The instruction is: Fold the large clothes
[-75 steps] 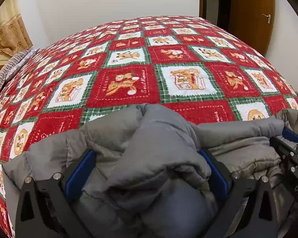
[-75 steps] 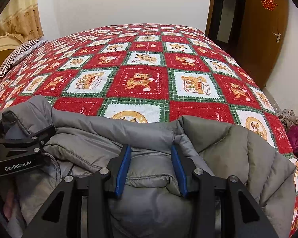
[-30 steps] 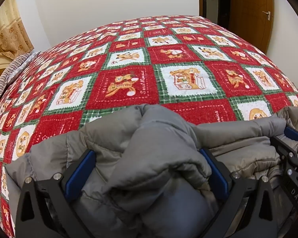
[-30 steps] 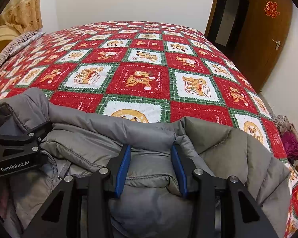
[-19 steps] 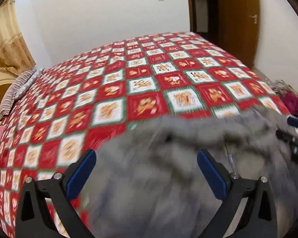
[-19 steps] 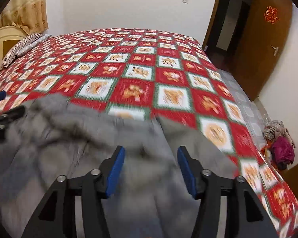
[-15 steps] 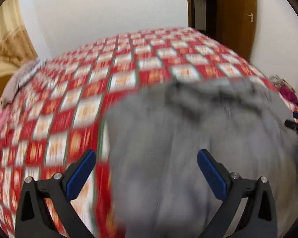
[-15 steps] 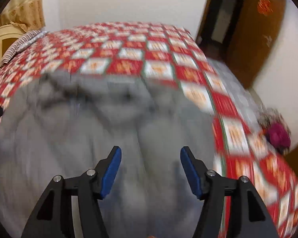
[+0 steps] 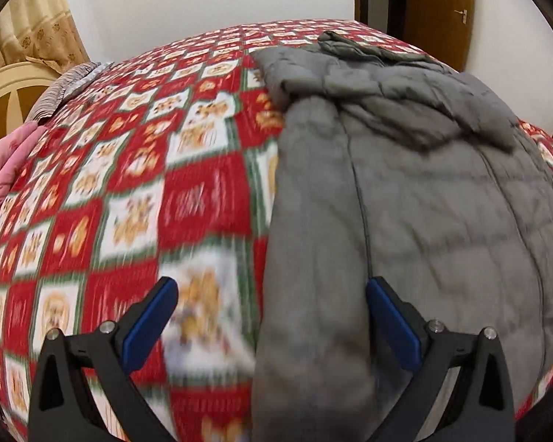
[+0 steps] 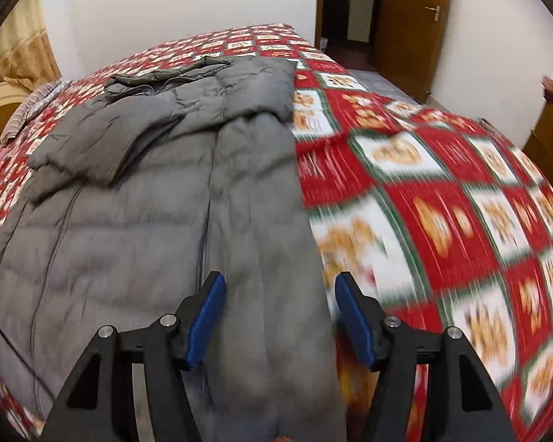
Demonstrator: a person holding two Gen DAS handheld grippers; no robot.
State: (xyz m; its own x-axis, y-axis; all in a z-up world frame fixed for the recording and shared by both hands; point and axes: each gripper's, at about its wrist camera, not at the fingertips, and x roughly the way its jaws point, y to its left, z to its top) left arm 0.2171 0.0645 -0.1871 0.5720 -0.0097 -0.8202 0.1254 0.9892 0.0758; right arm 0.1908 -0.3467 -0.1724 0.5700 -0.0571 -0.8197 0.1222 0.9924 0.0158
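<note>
A grey puffer jacket (image 9: 424,202) lies spread lengthwise on the red, white and green patchwork bedspread (image 9: 136,184), its bunched collar end at the far side. My left gripper (image 9: 269,294) is open wide above the jacket's near left edge, and its blue pads (image 9: 147,316) touch nothing. In the right wrist view the jacket (image 10: 136,228) fills the left half. My right gripper (image 10: 281,289) is open over the jacket's near right edge, which runs between the jaws without being pinched.
A pink cloth (image 9: 3,169), a striped pillow (image 9: 66,88) and a cream headboard (image 9: 7,88) lie at the bed's left. A brown door (image 10: 413,18) stands beyond the far right corner, next to wooden furniture (image 10: 549,129). A thin black cable (image 10: 7,331) crosses the jacket's left side.
Both grippers let go of the bunched jacket and drew back fast toward the near side. The jacket now lies stretched out flat. The right jaws stand wider.
</note>
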